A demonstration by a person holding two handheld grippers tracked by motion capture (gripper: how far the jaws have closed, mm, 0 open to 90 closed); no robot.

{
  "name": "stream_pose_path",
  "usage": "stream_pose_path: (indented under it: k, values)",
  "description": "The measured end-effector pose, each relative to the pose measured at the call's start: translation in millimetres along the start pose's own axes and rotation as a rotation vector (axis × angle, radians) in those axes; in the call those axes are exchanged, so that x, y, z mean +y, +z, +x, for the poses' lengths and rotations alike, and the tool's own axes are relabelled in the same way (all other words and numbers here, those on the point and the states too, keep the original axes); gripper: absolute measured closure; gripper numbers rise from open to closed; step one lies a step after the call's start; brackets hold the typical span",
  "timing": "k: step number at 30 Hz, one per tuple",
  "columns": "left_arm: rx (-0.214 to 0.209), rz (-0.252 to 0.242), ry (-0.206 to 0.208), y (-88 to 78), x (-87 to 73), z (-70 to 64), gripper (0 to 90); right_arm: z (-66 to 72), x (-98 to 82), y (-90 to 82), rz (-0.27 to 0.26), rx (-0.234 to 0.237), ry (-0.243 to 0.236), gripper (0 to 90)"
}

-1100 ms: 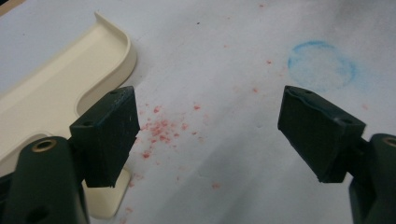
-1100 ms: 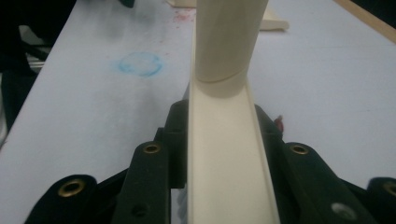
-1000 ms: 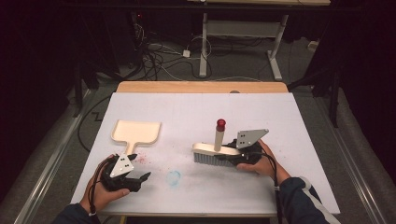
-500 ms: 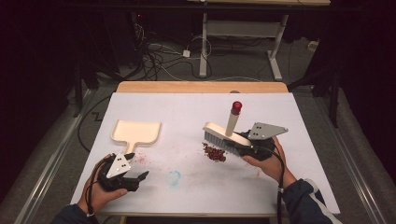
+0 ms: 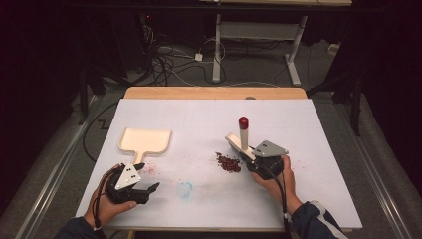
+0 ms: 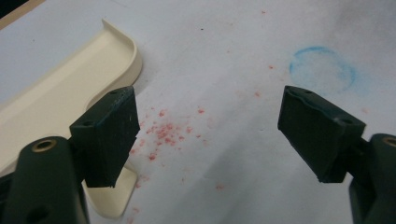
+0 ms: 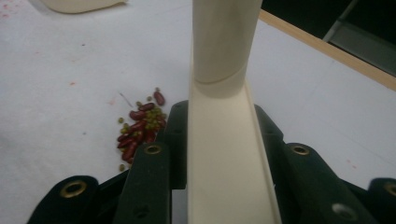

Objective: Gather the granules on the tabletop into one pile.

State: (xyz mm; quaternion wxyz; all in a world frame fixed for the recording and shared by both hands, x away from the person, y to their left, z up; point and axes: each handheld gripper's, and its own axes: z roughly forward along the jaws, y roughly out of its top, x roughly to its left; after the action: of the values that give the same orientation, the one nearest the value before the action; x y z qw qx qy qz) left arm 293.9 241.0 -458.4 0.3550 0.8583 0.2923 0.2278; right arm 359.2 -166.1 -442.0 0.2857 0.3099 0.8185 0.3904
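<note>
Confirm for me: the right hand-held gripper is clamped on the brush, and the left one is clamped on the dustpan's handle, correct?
Not quite. The left hand-held gripper is open and holds nothing; the dustpan lies beside its jaw, as the left gripper view shows. The right hand-held gripper is indeed clamped on the brush.

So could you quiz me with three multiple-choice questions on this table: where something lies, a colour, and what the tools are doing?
1. The dustpan lies nearest which hand-held gripper?
A left
B right
C midway between both

2. The brush handle's tip is
A blue
B red
C green

3. The left hand-held gripper is
A shut on the dustpan
B shut on the brush
C open

Answers: 1 A, it lies just beyond the left one. 2 B, a red cap tops the cream handle. 3 C, its jaws stand apart over the table; the right hand-held gripper clamps the brush beside the beans.
</note>
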Motion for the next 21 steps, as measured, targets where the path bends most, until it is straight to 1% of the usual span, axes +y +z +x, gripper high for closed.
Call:
stream_pose_path:
  k: [1,3,4,5,7,8,9,10,11,16,20,21]
  values:
    - [0.005,-0.006,0.009,-0.3,0.1,0.6,19.8,5.5,0.8,0.9,-0.001,-0.004,-0.007,67.5]
    - [0.007,-0.009,0.009,-0.9,0.1,0.7,19.9,13.9,2.4,2.3,-0.007,0.008,-0.023,67.4]
    - [0.001,-0.005,-0.001,-1.0,-0.3,0.0,19.8,17.6,3.6,2.6,-0.008,0.007,-0.039,67.4]
    - [0.001,-0.006,-0.001,-1.2,-0.3,-0.1,19.8,20.8,4.7,2.6,-0.012,0.005,-0.050,67.5]
    - [0.001,-0.006,-0.001,-1.4,-0.3,-0.2,19.8,23.8,6.6,1.4,-0.022,0.015,-0.055,67.5]
    - [0.002,-0.007,-0.002,-1.3,-0.4,-0.2,19.8,24.7,7.7,0.6,-0.022,0.011,-0.062,67.5]
    - [0.002,-0.007,-0.002,-1.4,-0.4,-0.1,19.8,25.1,8.5,-0.1,-0.025,-0.004,-0.076,67.5]
    - [0.001,-0.007,-0.002,-1.5,-0.4,0.0,19.8,24.7,9.1,-1.5,-0.030,-0.013,-0.082,67.5]
    - [0.003,-0.006,-0.002,-1.5,-0.3,0.0,19.8,23.6,9.7,-2.8,-0.038,-0.011,-0.080,67.5]
    - [0.003,-0.006,0.001,-1.6,-0.1,-0.1,19.8,12.2,12.4,-11.5,-0.077,-0.029,-0.040,67.5]
    - [0.006,-0.009,-0.001,-2.1,-0.2,0.1,19.8,0.1,13.2,-21.1,-0.108,-0.020,-0.019,67.4]
    - [0.012,-0.015,0.009,-2.3,0.0,0.7,19.8,-3.0,13.6,-23.5,-0.116,-0.010,-0.019,67.4]
